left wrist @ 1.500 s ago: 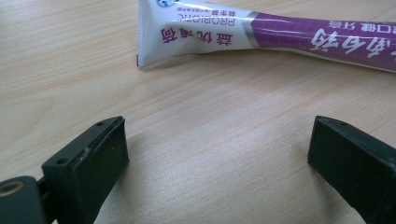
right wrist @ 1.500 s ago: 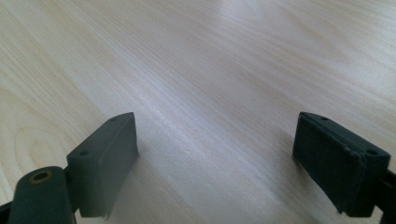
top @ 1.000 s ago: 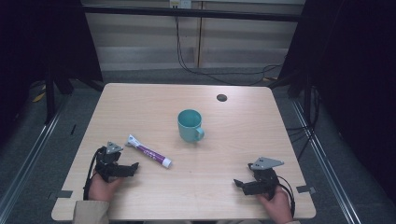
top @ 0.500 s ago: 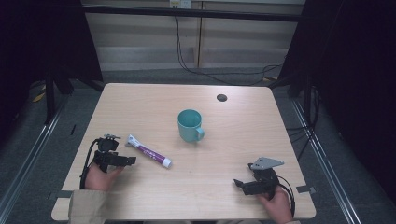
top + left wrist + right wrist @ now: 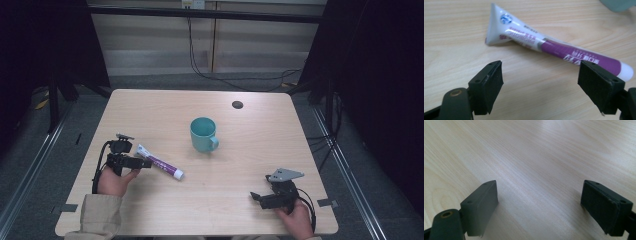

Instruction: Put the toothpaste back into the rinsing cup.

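Note:
A white and purple toothpaste tube (image 5: pixel 160 163) lies flat on the wooden table (image 5: pixel 250 150), left of centre, cap end toward the person. My left gripper (image 5: pixel 144 162) hovers at the tube's left side, pointing at it. In the left gripper view the tube (image 5: pixel 554 47) lies just beyond the open jaws (image 5: pixel 541 68); they have just been closing a little, and nothing is between them. My right gripper (image 5: pixel 256 196) rests near the front right, open over bare wood (image 5: pixel 539 187).
A teal mug (image 5: pixel 202 134) stands upright at the table's middle, handle toward the front right. A small dark round grommet (image 5: pixel 237 104) sits near the far edge. Cables trail from both grippers. Dark floor surrounds the table.
My left hand has lifted and moved away from the person toward the tube's flat end. The right hand and the mug have stayed put.

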A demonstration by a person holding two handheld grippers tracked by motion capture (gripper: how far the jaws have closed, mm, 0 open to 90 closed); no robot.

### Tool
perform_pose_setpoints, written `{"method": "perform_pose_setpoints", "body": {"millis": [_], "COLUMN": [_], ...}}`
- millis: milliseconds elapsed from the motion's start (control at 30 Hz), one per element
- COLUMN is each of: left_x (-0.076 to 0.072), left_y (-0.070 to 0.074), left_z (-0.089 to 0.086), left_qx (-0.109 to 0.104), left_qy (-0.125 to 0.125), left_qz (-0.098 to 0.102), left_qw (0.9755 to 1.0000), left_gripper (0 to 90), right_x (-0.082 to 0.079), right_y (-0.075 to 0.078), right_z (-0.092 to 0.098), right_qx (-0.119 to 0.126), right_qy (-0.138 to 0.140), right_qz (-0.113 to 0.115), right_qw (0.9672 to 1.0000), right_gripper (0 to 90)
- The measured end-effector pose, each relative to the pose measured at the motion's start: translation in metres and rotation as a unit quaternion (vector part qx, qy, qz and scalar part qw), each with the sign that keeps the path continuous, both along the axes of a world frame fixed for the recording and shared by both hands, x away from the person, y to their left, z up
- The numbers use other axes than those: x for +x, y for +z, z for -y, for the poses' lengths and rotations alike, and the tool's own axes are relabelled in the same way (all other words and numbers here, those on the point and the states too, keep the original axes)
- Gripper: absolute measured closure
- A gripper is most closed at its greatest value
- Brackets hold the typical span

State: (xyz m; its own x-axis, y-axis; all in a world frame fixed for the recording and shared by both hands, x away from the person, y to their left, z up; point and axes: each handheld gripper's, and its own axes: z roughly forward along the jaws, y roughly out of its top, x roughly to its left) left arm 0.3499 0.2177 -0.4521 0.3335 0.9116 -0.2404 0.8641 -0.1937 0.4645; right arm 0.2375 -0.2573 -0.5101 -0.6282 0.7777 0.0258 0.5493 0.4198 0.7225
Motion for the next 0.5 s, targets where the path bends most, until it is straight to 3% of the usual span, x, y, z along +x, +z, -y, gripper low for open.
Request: {"method": "perform_pose_setpoints", "body": {"millis": [233, 500], "left_x": [0.009, 0.012], "left_y": [-0.002, -0.002], "left_z": [0.017, 0.025], "left_qx": [0.000, 0.011], "left_qy": [0.007, 0.013], "left_qz": [-0.016, -0.017], "left_qw": [0.9998, 0.9997], "left_gripper": [20.3, 20.3], "right_x": [0.000, 0.000], "right_y": [0.000, 0.000], "right_z": [0.000, 0.000], "right_qx": [0.000, 0.000], "right_qy": [0.000, 0.000], "right_qz": [0.000, 0.000], "right_qw": [1.0000, 1.0000], "right_gripper": [13.4, 13.4]}}
